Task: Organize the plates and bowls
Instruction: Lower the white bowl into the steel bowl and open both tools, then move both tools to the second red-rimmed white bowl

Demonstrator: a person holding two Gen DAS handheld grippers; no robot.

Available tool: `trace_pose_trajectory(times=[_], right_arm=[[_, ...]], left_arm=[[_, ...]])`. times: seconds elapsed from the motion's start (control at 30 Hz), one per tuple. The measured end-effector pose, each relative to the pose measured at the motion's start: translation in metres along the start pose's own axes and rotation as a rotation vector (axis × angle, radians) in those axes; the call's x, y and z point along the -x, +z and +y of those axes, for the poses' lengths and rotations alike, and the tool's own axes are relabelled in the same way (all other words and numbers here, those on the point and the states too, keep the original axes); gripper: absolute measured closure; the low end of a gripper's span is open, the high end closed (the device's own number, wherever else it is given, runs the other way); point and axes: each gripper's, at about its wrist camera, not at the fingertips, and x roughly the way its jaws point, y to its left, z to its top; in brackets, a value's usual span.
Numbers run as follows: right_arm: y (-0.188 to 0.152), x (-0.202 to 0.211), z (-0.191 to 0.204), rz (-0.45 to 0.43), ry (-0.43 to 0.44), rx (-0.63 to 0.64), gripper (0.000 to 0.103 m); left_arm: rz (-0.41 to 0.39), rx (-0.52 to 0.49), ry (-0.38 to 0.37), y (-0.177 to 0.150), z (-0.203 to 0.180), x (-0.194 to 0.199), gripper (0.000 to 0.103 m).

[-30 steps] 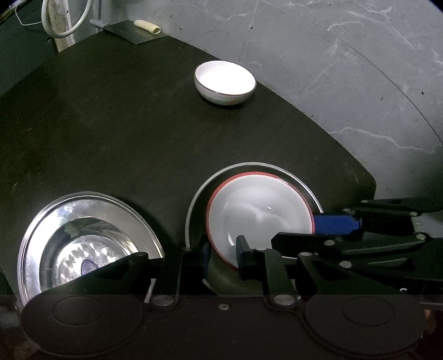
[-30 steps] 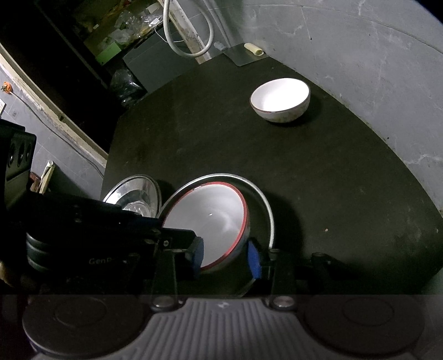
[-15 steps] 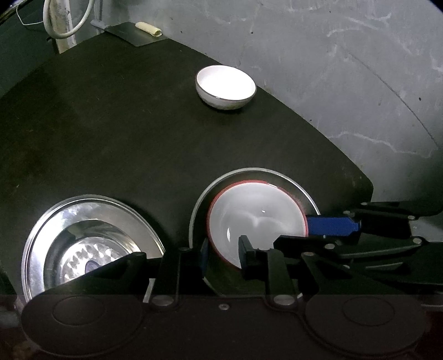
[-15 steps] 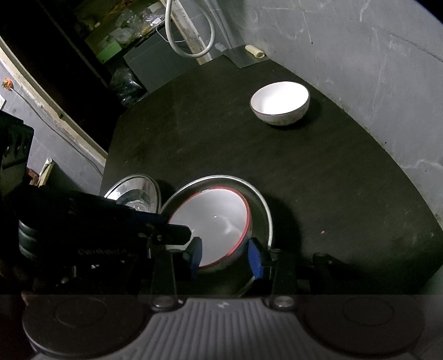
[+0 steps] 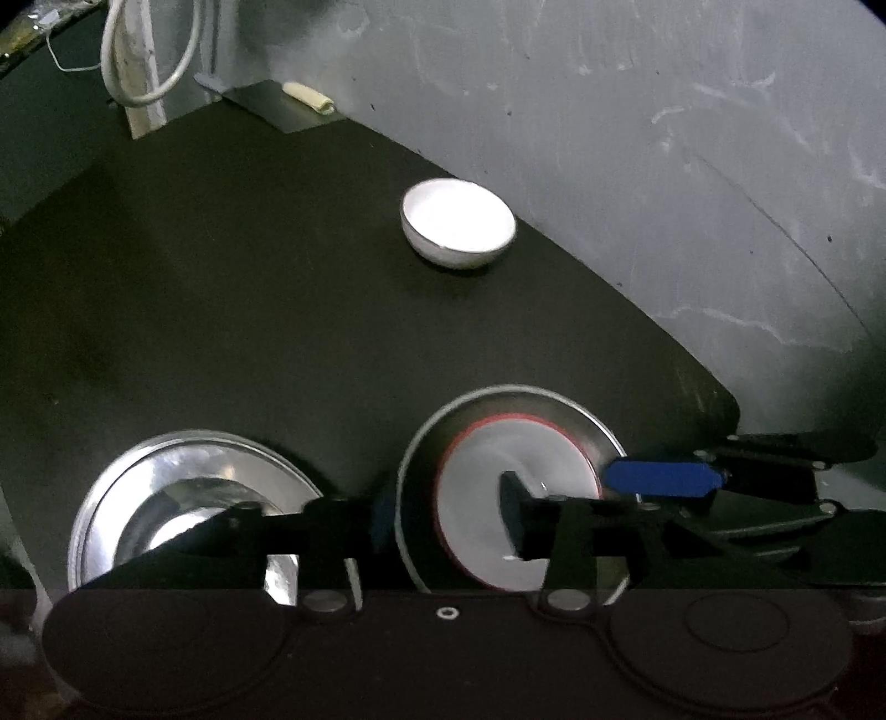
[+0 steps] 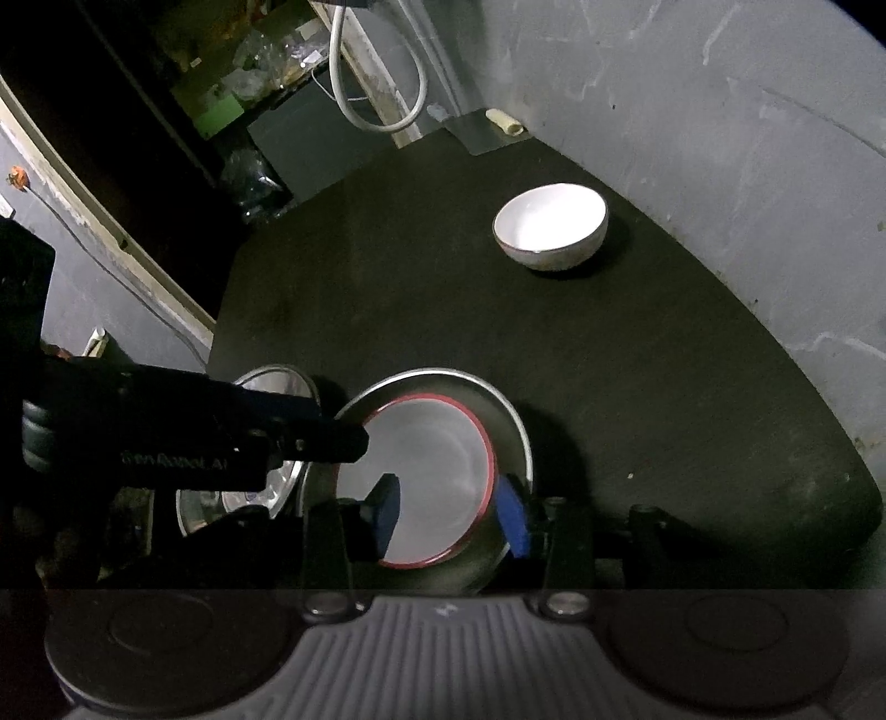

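A white bowl with a red rim (image 5: 515,493) (image 6: 437,471) sits inside a steel plate (image 5: 531,396) (image 6: 515,426) near the front of the dark round table (image 5: 249,310). My left gripper (image 5: 446,523) is open, its fingers straddling the plate's near left rim and the bowl's edge. My right gripper (image 6: 448,512) is open around the bowl's near right rim; it shows in the left wrist view (image 5: 659,479) at the bowl's right side. A second steel plate (image 5: 183,493) (image 6: 266,387) lies to the left. A plain white bowl (image 5: 457,224) (image 6: 551,227) stands at the far side.
A grey marbled wall (image 5: 664,166) runs behind the table. A flat grey board with a pale roll (image 5: 307,98) and a looped white cable (image 5: 149,50) are at the far corner. The table's right edge (image 5: 725,399) is close to the plate. Dark shelves (image 6: 194,83) stand to the left.
Both grippers have opened wider and drawn back a little from the red-rimmed bowl, which now rests in the steel plate. The views have pulled up and away from the table.
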Motion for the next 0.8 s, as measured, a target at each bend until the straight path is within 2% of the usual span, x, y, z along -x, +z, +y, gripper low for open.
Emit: trace_pose_trajectory(times=[0.1,0.17,0.2,0.23,0.37,0.5,0.67,0.8], right_arm=[[0.001,0.003,-0.002,-0.015,0.008,-0.006,0.054],[0.002,0.005,-0.002,-0.027,0.015,-0.009,0.048],[0.003,0.007,-0.002,-0.037,0.016,-0.009,0.038],[0.003,0.008,-0.002,-0.044,0.003,-0.008,0.025],[0.006,0.010,-0.009,-0.065,-0.018,-0.029,0.016],[0.009,0.007,-0.016,-0.075,-0.059,-0.060,0.001],[0.013,-0.002,-0.031,-0.053,-0.080,-0.124,0.000],[0.019,-0.011,-0.037,-0.040,-0.088,-0.126,0.000]], left_arm=[[-0.032,0.020,0.021,0.003,0.004,0.004,0.030],[-0.061,0.035,0.047,0.005,0.008,0.006,0.007],[-0.077,0.047,0.069,0.006,0.010,0.007,0.003],[-0.088,0.060,0.088,0.007,0.012,0.007,0.001],[-0.069,0.112,0.109,0.012,0.022,0.002,0.001],[-0.058,0.149,0.121,0.013,0.028,0.000,0.001],[-0.048,0.155,0.137,0.016,0.030,-0.005,0.001],[-0.034,0.174,0.140,0.019,0.034,-0.011,0.001]])
